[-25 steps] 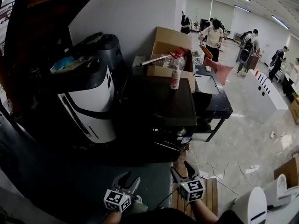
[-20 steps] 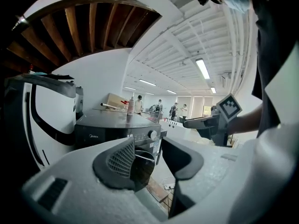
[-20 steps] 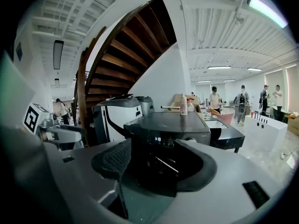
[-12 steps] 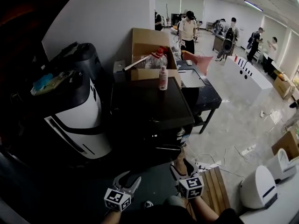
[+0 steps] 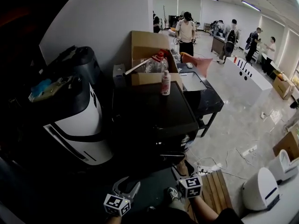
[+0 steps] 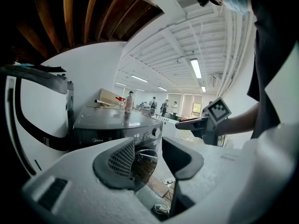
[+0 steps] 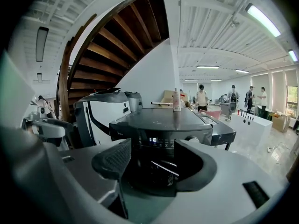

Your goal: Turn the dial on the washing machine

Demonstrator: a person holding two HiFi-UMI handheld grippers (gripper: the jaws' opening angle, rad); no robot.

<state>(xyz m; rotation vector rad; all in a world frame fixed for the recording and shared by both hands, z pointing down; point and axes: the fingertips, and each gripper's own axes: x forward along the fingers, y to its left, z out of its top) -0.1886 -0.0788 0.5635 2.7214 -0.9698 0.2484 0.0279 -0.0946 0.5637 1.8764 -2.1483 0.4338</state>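
The dark front-loading washing machine stands ahead of me, and its round silver dial sits at the right end of the front panel. In the right gripper view the dial peeks above the right jaw, beside the lit display. My right gripper is open and empty, a short way in front of the dial and apart from it. My left gripper is also open and empty, lower and to the left. The left gripper view shows the dial and the right gripper off to its right.
A white and black appliance stands left of the washer. A bottle and a cardboard box rest on top at the back. A dark table lies to the right, a wooden pallet on the floor. People stand far off.
The head view has swung a little, so the washer sits more central. Both grippers stay open in front of the machine and show slightly lower in the frame.
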